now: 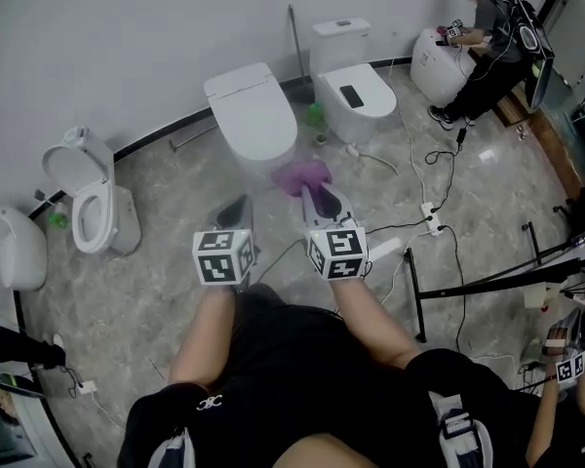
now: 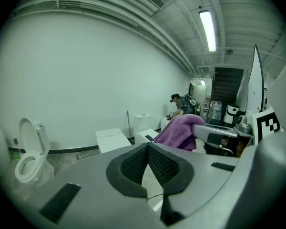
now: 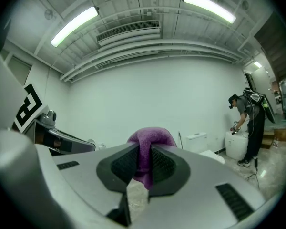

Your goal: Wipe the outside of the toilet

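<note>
1. Head view: the right claw (image 1: 317,191) is holding a purple cloth (image 1: 302,175) just in front of the closed white toilet (image 1: 252,115). The left claw (image 1: 232,211) is hovering beside the cloth, short of the toilet.
2. Left gripper view: the left claw's jaws are pressing together on nothing, and the toilet is lying ahead of them.
3. Right gripper view: the jaws are pinching the cloth, with a fold bulging above them. Wiping is probably not yet starting. Doing it well is likely meaning a firm pinch and laying the cloth flat against the toilet's shell.
</note>
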A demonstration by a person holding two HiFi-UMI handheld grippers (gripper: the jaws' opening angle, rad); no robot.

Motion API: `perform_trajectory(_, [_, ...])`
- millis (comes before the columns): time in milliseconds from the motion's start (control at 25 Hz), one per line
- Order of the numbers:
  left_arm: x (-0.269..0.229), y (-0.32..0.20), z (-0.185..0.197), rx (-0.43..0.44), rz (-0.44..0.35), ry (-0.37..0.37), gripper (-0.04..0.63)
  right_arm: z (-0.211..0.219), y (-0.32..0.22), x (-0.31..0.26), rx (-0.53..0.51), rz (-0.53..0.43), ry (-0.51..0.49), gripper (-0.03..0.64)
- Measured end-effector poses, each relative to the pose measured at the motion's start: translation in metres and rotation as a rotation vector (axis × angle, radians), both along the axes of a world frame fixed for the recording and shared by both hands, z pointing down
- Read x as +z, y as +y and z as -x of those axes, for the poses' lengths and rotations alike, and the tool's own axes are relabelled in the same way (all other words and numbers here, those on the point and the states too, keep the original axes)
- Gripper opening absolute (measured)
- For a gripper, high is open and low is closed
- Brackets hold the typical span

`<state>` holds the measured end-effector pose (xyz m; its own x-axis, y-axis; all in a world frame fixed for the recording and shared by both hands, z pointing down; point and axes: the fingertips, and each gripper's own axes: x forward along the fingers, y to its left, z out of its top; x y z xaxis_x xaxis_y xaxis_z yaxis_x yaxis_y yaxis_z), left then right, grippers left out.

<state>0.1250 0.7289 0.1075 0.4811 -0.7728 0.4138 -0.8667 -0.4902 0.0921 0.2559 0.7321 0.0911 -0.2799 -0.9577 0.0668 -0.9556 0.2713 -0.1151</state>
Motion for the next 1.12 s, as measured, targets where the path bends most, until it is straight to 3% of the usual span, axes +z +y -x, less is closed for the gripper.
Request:
perform_trajectory(320, [0.002,-0.054,-0.008,-0.007,-0.002,0.014,0.006,-0.003,-0.05,0.012,-0.025,0.022,0.023,0.049])
perform_trajectory(600, [0.007,-0.15,-0.011,-0.006,-0.005,0.057,0.006,-0.002,-0.143,0.012,-0.046,0.025,0.067,0.049])
perform_trajectory(1120, [0.019,-0.345,0.048,-0.063,0.043,0.084,0.006,0.053,-0.342,0.019,-0.093,0.069,0.093,0.049])
